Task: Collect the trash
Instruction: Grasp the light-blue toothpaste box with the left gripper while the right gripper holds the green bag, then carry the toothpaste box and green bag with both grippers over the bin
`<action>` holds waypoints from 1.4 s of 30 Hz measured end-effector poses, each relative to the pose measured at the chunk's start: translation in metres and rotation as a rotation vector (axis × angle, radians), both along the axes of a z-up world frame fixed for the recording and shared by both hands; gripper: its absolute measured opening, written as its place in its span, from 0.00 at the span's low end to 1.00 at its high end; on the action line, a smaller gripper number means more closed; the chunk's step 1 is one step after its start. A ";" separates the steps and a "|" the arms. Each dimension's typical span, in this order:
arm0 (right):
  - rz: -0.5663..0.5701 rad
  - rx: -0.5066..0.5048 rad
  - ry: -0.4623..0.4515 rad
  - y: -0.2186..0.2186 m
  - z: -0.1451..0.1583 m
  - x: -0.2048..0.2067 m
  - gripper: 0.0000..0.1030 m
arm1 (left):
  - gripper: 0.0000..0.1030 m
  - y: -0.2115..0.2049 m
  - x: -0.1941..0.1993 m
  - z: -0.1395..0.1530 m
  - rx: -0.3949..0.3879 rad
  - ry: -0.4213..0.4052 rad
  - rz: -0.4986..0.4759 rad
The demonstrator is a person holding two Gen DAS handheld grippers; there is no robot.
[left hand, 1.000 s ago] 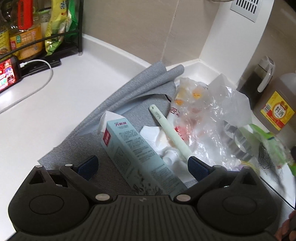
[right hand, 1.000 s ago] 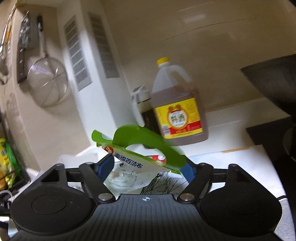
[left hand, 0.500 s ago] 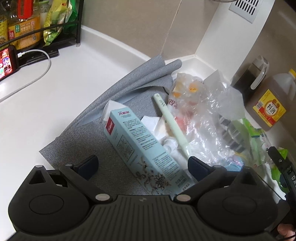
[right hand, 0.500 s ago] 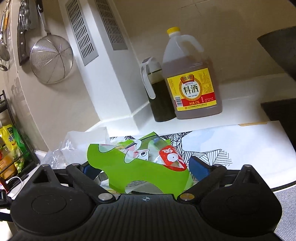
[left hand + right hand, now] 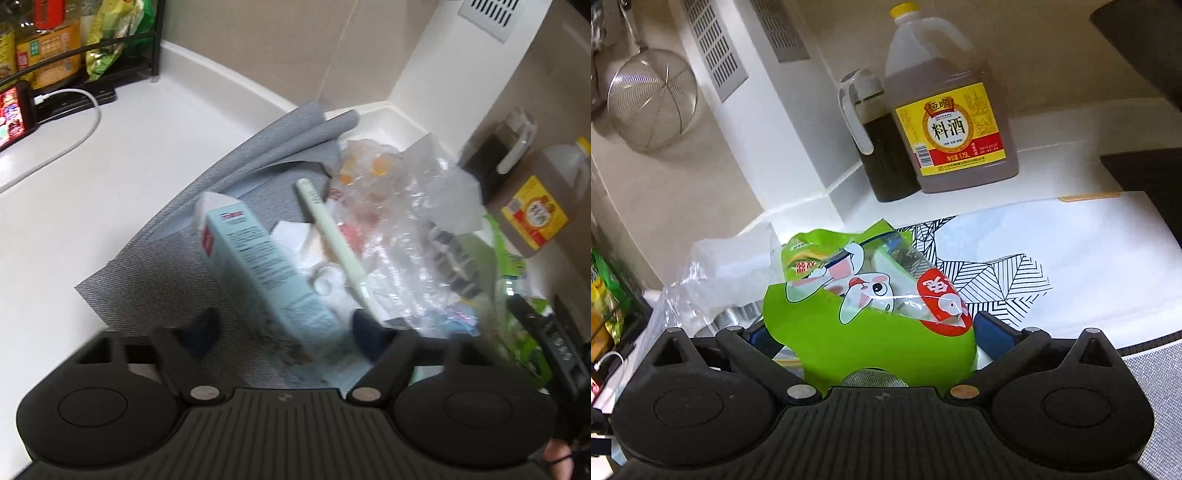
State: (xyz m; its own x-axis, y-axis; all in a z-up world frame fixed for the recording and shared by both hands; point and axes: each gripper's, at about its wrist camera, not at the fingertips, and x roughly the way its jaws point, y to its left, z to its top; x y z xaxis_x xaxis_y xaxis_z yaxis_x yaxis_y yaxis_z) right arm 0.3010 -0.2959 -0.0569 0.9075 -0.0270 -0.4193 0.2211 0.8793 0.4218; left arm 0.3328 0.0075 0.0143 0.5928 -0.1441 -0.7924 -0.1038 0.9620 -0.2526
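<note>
A light blue carton (image 5: 266, 266) lies slantwise on the grey mat (image 5: 155, 280), its near end between the fingers of my left gripper (image 5: 284, 332). The jaws are closing, with a gap still showing on the carton's left side. Beyond it lie a pale green tube (image 5: 332, 236), white tissue (image 5: 291, 232) and a crumpled clear plastic bag (image 5: 413, 206). My right gripper (image 5: 877, 328) stands wide open, and a green snack bag (image 5: 871, 332) with a rabbit print rests loose between its fingers.
A cooking wine jug (image 5: 953, 122) and a dark sauce dispenser (image 5: 879, 147) stand by the white wall column. A wire strainer (image 5: 650, 99) hangs at left. A leaf-patterned white mat (image 5: 1071, 258) lies at right. A phone on a cable (image 5: 11, 114) and a packet rack (image 5: 92, 37) sit far left.
My left jaws have narrowed around the blue carton. The right jaws widened and let go of the green snack bag, which dropped lower between the fingers as the gripper tipped downward.
</note>
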 end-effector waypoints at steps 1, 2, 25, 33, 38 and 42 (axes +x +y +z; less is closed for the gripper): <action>0.002 0.001 -0.003 0.000 0.000 0.000 1.00 | 0.62 0.000 -0.001 0.002 -0.002 -0.001 -0.003; 0.008 0.002 -0.005 0.000 0.000 0.000 1.00 | 0.58 -0.001 -0.002 0.004 0.007 -0.007 -0.005; 0.049 -0.066 0.012 -0.021 0.027 -0.118 1.00 | 0.83 0.006 0.001 -0.006 0.045 -0.022 -0.142; 0.158 -0.304 0.024 0.013 0.060 -0.059 1.00 | 0.87 0.002 0.019 -0.009 0.016 0.013 -0.146; 0.227 -0.380 0.407 0.024 0.020 0.002 1.00 | 0.73 0.001 0.018 -0.009 0.022 0.016 -0.157; 0.231 -0.376 0.270 0.024 0.020 -0.025 0.49 | 0.38 0.005 0.003 0.002 0.006 -0.023 -0.147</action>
